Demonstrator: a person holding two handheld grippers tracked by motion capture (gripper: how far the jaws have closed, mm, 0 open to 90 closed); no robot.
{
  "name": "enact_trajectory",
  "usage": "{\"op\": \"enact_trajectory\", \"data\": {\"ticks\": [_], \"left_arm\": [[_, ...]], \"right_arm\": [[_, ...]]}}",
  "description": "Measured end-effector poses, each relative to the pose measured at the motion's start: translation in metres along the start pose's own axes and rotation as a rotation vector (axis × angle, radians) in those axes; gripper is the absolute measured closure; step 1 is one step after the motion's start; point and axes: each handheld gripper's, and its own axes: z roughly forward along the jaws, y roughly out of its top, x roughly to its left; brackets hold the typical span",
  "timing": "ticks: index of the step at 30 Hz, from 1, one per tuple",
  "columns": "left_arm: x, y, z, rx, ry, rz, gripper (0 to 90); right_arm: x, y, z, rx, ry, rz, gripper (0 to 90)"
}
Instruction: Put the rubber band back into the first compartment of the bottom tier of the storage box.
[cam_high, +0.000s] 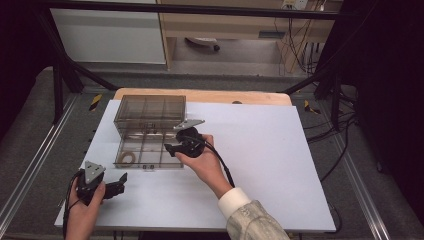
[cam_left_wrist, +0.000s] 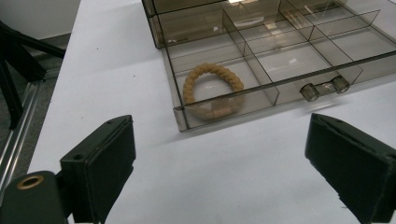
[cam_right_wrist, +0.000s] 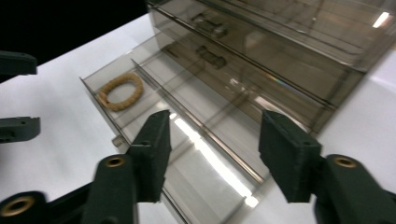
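A smoky clear plastic organiser box stands on the white board with its bottom drawer pulled out toward me. A tan braided ring lies in the drawer's front-left compartment, also seen in the left gripper view as the ring and in the right gripper view as the ring. My right gripper hovers over the drawer's right side, its jaws open with nothing between them. My left gripper rests low on the board, in front and to the left of the drawer, open and empty.
The drawer front has two small round knobs. The white board lies on a wooden table, with bare board to the right of the box. Dark metal frame bars stand at the table's back corners.
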Motion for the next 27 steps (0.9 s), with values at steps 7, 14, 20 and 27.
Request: {"op": "enact_trajectory", "data": {"ticks": [7, 14, 20, 27], "left_arm": [[0.001, 0.0, 0.001, 0.002, 0.0, -0.003, 8.5], [0.0, -0.001, 0.001, 0.004, 0.0, 0.0, 8.3], [0.0, 0.0, 0.002, 0.008, 0.0, 0.003, 8.3], [0.0, -0.001, 0.001, 0.004, 0.0, 0.003, 8.3]], "right_arm": [[-0.016, -0.003, -0.017, 0.018, -0.043, 0.016, 31.1], [-0.036, -0.007, -0.032, 0.055, -0.091, 0.011, 18.9], [-0.054, -0.01, -0.045, 0.072, -0.115, 0.031, 8.1], [-0.07, -0.016, -0.059, 0.062, -0.162, 0.034, 3.9]]}}
